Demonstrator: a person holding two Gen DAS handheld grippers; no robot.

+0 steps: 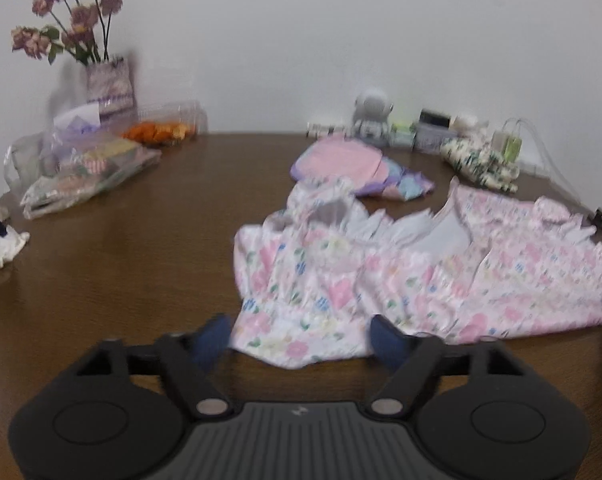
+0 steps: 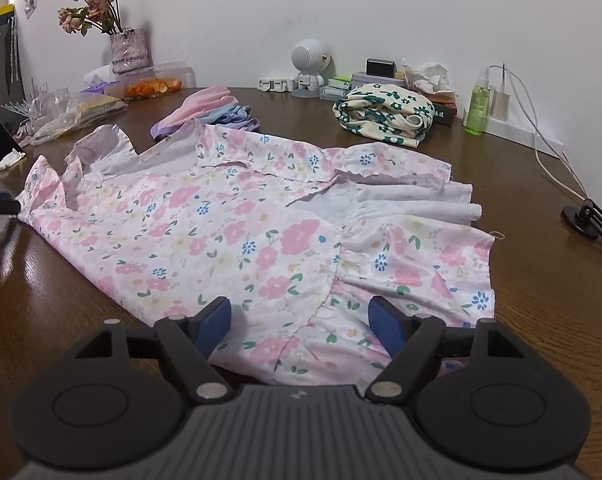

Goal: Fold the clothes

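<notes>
Right wrist alone shows the green spray bottle [image 2: 477, 106]; both jaws gape over the floral dress [image 2: 237, 232].

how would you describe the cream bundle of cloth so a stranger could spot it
Start at the brown table and look to its far right, near the white wall. The folded cloth sits between the white robot figure and the green spray bottle; only it has dark green flowers on cream.
</notes>
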